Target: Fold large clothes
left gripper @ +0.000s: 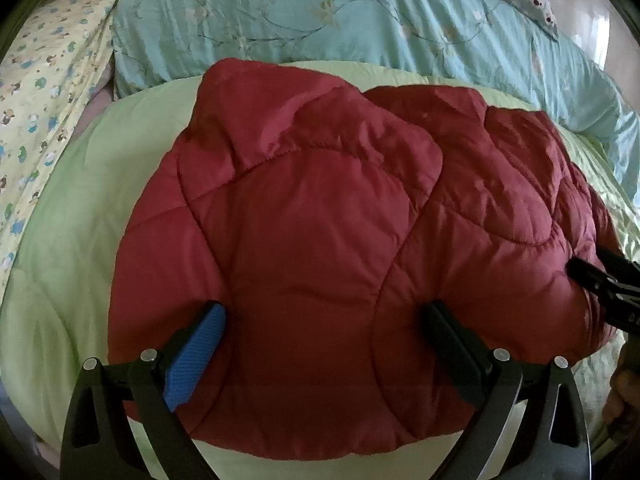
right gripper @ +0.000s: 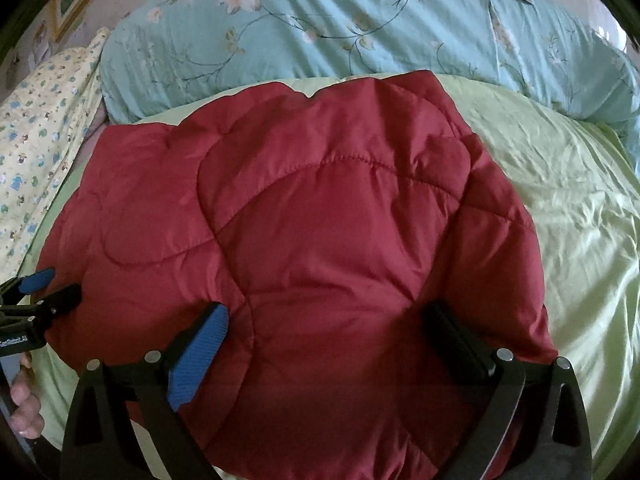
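Observation:
A dark red quilted jacket [left gripper: 320,240] lies folded into a thick bundle on a pale green bedcover [left gripper: 72,240]. My left gripper [left gripper: 324,312] stands open over the bundle's near left part, its fingertips pressing on the fabric with nothing pinched between them. In the right wrist view the same jacket [right gripper: 320,240] fills the middle, and my right gripper [right gripper: 328,312] is open over its near right part, fingers wide apart on the fabric. Each gripper shows at the edge of the other's view: the right gripper [left gripper: 600,280], the left gripper [right gripper: 44,288].
A light blue floral duvet [left gripper: 320,20] is heaped along the far side. A yellow patterned sheet [left gripper: 44,92] lies at the left. Bare green bedcover [right gripper: 560,220] spreads to the right of the jacket. A hand [right gripper: 24,404] holds the left gripper's handle.

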The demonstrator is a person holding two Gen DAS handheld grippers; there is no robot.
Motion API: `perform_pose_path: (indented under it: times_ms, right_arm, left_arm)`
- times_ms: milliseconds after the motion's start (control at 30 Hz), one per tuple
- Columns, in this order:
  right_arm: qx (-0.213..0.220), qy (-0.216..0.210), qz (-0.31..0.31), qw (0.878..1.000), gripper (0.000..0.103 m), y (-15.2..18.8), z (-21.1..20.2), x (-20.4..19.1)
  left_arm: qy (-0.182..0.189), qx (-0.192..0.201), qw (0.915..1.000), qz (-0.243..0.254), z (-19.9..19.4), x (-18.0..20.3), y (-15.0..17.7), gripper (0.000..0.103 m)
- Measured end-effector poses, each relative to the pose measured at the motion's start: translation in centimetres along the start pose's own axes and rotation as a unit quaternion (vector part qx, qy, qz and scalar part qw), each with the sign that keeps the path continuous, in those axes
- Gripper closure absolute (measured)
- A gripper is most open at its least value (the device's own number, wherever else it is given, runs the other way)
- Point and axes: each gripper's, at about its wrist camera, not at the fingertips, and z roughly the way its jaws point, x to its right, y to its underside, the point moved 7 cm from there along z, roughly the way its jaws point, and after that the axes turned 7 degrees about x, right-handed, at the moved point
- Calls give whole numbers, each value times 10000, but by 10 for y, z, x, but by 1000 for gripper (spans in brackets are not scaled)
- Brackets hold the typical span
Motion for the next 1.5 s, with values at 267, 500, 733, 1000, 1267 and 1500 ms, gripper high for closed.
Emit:
perform_pose_path:
  times_ms: [267, 500, 733, 1000, 1267, 1500]
  right_arm:
    - [117, -77, 168, 9998, 4, 3, -28, -6]
    - [342, -204, 94, 9992, 5, 1, -53, -17]
    - [-104, 25, 252, 9996, 5, 11, -13, 9]
    - [-116, -11, 256, 9996, 2, 9, -24, 4]
    - [17, -552, 129, 9984, 2, 17, -78, -24]
    - [-447, -816, -141, 9956, 2, 62, -95, -46]
  left_arm:
    - [124, 87, 9999, -65, -25, -3, 5, 4]
    - [82, 3, 9997, -229, -28, -11, 9, 2]
    - [132, -117, 9991, -393, -14, -21, 10, 0]
    - [61, -59, 9996, -251, -32, -20, 12, 1]
    - [-174, -85, 9996, 182, -70, -12, 43, 1]
    - [-348, -246, 9979, 492, -92, -4, 83, 1]
